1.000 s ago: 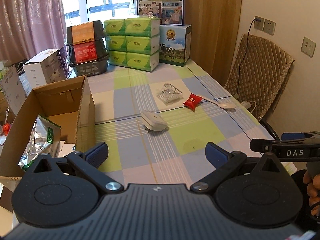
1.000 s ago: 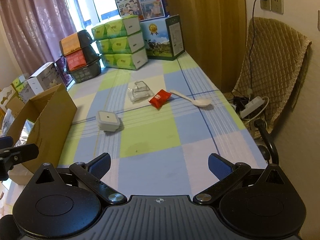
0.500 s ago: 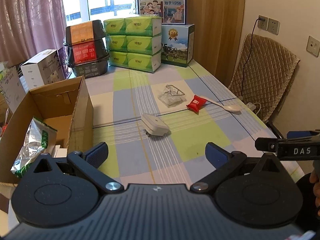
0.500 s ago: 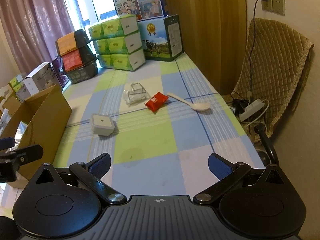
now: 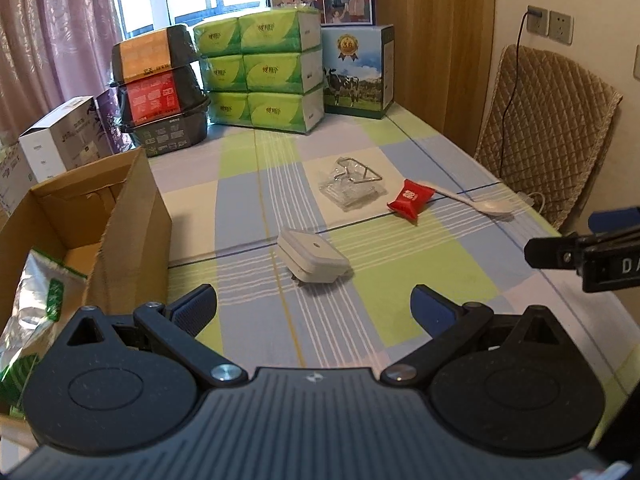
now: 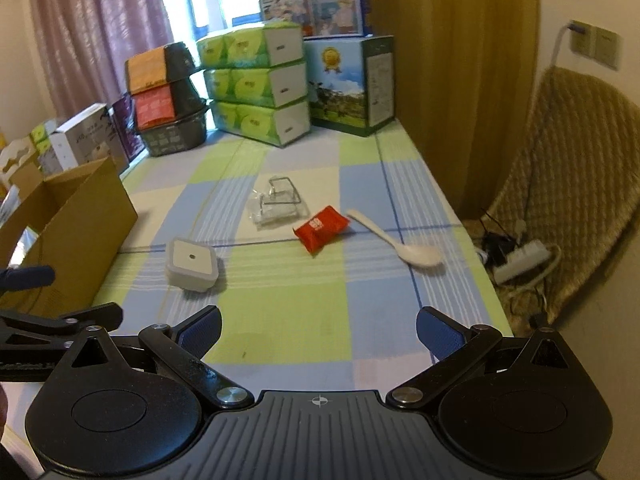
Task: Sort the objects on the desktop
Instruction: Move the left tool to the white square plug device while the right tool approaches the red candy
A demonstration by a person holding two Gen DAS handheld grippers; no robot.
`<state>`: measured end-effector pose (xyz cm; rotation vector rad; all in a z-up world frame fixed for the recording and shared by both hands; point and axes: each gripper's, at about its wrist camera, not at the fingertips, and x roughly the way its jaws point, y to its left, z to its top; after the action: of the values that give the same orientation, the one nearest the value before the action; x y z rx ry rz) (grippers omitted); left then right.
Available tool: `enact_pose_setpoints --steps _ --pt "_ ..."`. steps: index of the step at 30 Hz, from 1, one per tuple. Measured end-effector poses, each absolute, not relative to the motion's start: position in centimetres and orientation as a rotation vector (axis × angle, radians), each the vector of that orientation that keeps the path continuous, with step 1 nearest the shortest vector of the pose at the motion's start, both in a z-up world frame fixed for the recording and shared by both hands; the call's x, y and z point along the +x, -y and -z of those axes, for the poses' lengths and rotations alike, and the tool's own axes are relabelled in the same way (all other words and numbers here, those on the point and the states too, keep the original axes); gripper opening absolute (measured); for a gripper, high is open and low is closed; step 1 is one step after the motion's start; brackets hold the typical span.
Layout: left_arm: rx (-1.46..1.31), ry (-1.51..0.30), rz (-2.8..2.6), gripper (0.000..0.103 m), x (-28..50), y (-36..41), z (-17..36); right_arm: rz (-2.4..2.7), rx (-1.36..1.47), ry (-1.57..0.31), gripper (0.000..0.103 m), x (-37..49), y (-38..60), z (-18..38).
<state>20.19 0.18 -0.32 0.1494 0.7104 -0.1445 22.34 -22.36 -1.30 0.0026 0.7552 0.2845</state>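
Both the left gripper (image 5: 314, 312) and right gripper (image 6: 318, 332) hover wide apart and empty; the white plug-in device (image 5: 312, 256) lies just ahead of the left jaws, where its smooth rounded casing may slip from a shallow pinch.

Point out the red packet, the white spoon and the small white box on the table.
red packet (image 6: 321, 229), right wrist view, middle of its printed face.
white spoon (image 6: 420, 255), right wrist view, on the bowl.
small white box (image 5: 314, 253), left wrist view, centre of its lid.

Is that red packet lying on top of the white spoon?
No, the red packet lies flat on the tablecloth beside the white spoon, next to its handle end.
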Motion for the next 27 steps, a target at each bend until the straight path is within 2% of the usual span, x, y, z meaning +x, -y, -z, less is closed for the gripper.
enact_pose_setpoints --steps 8,20,27 --pt "0.268 -0.743 0.218 0.101 25.0 0.3 2.5 -0.410 -0.147 -0.779 0.101 26.8 21.7 4.5" --pt "0.552 -0.906 0.517 0.100 32.1 1.0 4.6 -0.617 -0.429 -0.745 0.100 33.5 19.5 6.6" --pt "0.624 -0.944 0.588 0.094 34.9 0.9 6.0 -0.667 -0.502 -0.754 0.093 37.2 18.0 7.4"
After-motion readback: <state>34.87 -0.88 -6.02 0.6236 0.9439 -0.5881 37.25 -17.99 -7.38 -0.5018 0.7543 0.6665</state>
